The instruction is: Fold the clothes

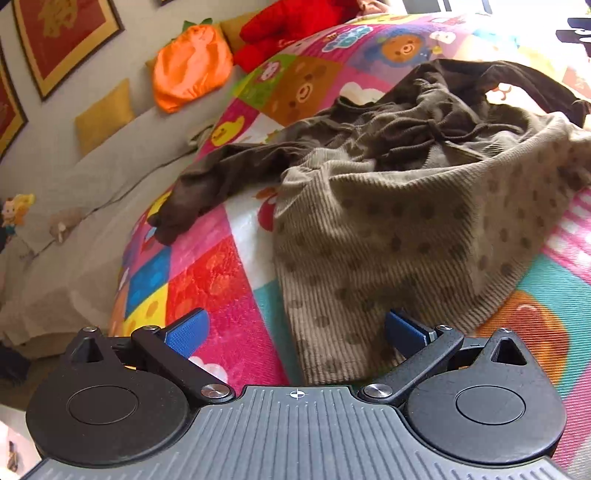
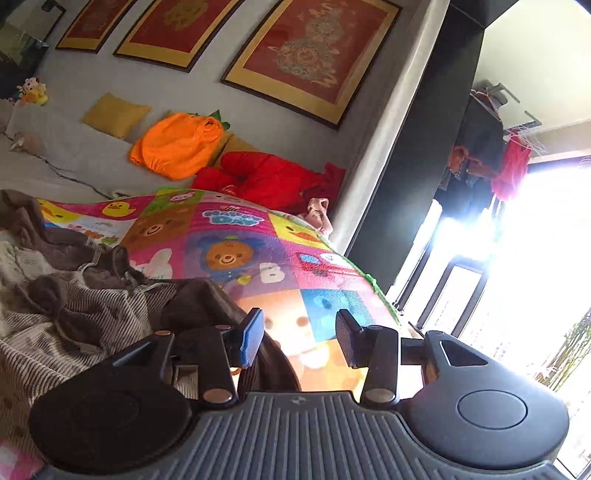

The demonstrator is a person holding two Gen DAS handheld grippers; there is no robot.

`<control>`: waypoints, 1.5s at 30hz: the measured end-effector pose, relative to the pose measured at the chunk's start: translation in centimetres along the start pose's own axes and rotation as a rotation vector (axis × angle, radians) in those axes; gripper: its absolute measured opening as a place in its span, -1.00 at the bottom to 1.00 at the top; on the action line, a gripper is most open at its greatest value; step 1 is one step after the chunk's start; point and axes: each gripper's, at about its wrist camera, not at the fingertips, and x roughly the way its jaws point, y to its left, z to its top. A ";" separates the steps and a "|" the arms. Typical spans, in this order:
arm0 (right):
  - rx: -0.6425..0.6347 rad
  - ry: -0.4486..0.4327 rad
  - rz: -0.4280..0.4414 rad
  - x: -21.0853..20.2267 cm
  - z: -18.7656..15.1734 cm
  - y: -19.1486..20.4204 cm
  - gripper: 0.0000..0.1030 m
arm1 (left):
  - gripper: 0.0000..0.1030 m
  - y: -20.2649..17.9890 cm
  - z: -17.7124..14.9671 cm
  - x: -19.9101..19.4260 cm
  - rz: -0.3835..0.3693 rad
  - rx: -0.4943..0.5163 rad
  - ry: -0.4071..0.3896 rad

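Note:
A rumpled beige ribbed garment with brown dots lies on a colourful cartoon blanket, with a dark brown sleeve stretched out to its left and a dark drawstring bunched at its top. My left gripper stands open just over the garment's near hem, nothing between its blue pads. The right wrist view has the same garment at lower left. My right gripper is open beside the garment's dark edge, over the blanket, holding nothing.
An orange pumpkin cushion, a red padded garment and yellow pillows lie against the grey wall with framed red pictures. A cable runs over the grey sheet at left. Bright windows and hanging clothes are at right.

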 end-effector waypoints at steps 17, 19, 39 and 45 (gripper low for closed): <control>-0.230 0.085 0.638 -3.6 -1.8 11.6 0.17 | 1.00 -0.9 1.8 -2.4 -0.181 -0.006 -0.103; -0.281 0.072 0.569 -1.4 -1.3 12.9 0.16 | 1.00 -1.9 1.7 -2.8 -0.209 0.035 -0.107; -0.245 0.184 0.540 -3.3 -3.6 5.3 0.34 | 1.00 -2.2 2.6 2.7 -0.187 0.081 -0.019; -0.320 0.107 0.617 -2.6 -2.6 9.6 0.39 | 1.00 -2.0 3.6 2.7 -0.165 0.107 -0.033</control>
